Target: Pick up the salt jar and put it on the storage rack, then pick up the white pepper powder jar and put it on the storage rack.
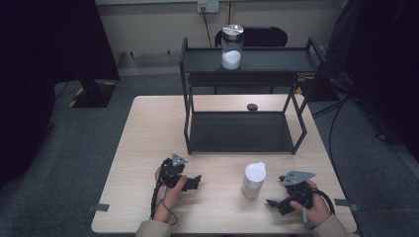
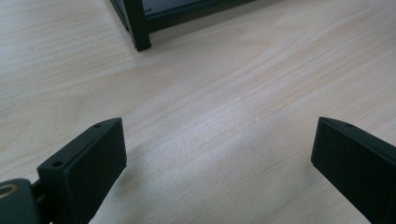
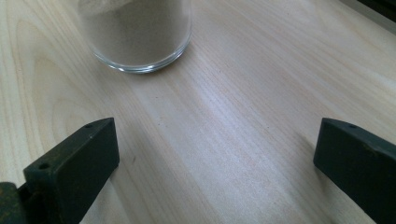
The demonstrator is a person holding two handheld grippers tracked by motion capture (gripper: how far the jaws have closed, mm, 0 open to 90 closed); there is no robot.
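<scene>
A glass jar with a white lid (image 1: pixel 253 179), filled with pale powder, stands on the wooden table (image 1: pixel 148 128) between my two grippers. Its base (image 3: pixel 137 37) appears at the upper left of the right gripper view. My right gripper (image 1: pixel 276 197) rests open just right of the jar, nothing between its jaws (image 3: pixel 217 163). My left gripper (image 1: pixel 193 182) lies open on the table to the jar's left, jaws wide over bare wood (image 2: pixel 219 154). A second glass jar (image 1: pixel 231 47) with a metal lid and white powder stands on the top shelf of a black rack (image 1: pixel 190 74).
The rack's lower shelf (image 1: pixel 239 131) sits on the table's far half; one rack foot (image 2: pixel 140 32) shows ahead of my left gripper. A small dark round object (image 1: pixel 252 106) lies on the table behind the rack. A chair and cables stand beyond the table.
</scene>
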